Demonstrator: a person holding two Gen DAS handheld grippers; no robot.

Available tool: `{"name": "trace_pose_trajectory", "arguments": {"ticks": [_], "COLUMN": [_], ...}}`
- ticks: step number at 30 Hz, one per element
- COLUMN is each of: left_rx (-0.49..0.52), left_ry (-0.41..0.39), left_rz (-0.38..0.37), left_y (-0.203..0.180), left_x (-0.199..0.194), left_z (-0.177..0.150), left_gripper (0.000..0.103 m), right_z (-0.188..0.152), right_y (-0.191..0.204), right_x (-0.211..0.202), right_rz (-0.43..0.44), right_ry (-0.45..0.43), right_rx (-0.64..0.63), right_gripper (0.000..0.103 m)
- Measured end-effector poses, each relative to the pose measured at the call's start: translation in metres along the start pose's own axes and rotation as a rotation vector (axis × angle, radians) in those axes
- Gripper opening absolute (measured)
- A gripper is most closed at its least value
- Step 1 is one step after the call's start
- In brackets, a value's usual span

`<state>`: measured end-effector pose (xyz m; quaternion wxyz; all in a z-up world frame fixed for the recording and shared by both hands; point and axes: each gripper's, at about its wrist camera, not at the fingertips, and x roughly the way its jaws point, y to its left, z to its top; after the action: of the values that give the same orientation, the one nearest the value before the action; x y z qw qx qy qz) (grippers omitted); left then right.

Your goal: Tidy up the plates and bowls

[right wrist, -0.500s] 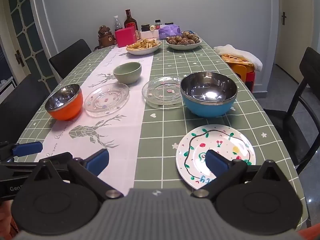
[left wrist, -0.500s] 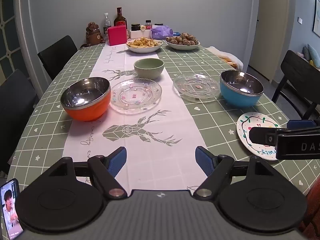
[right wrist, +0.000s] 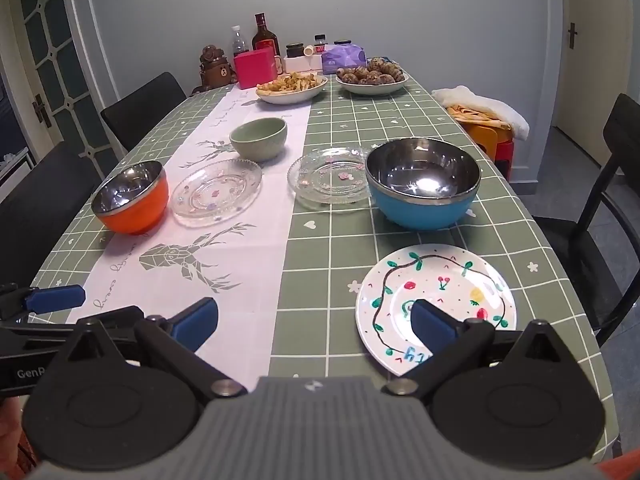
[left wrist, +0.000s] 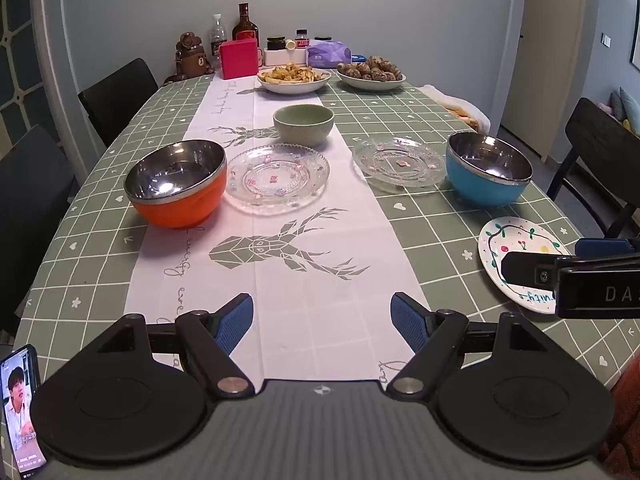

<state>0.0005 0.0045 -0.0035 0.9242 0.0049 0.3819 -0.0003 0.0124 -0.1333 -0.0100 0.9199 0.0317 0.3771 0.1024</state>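
Observation:
An orange steel-lined bowl (left wrist: pixel 176 184) (right wrist: pixel 130 196), two glass plates (left wrist: pixel 278 178) (left wrist: pixel 400 163), a green ceramic bowl (left wrist: pixel 303 123) (right wrist: pixel 259 138), a blue steel-lined bowl (left wrist: pixel 489 168) (right wrist: pixel 423 186) and a painted white plate (left wrist: pixel 516 260) (right wrist: pixel 436 280) stand on the table. My left gripper (left wrist: pixel 322 320) is open and empty over the white runner near the front edge. My right gripper (right wrist: pixel 316 320) is open and empty, its right finger above the painted plate's near side.
Two food dishes (left wrist: pixel 294 78) (left wrist: pixel 370 74), bottles, a pink box (left wrist: pixel 239 58) and a bear figure stand at the far end. Black chairs (left wrist: pixel 118 96) (right wrist: pixel 616 184) line both sides. A phone (left wrist: pixel 22 404) lies at the near left edge.

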Motion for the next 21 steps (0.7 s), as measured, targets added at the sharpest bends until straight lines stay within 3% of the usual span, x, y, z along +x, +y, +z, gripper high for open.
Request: {"name": "trace_pose_trajectory", "arguments": {"ticks": [21], "left_rx": [0.011], "left_ry": [-0.004], "left_rz": [0.0], "left_y": [-0.0016], "left_x": [-0.0011], "left_z": [-0.0005], "left_gripper": [0.092], "right_z": [-0.002], "right_y": [-0.0001], "right_x": [0.0019], "right_rz": [0.021], "right_ry": [0.006], "right_rx": [0.017], "right_gripper": [0.1]}}
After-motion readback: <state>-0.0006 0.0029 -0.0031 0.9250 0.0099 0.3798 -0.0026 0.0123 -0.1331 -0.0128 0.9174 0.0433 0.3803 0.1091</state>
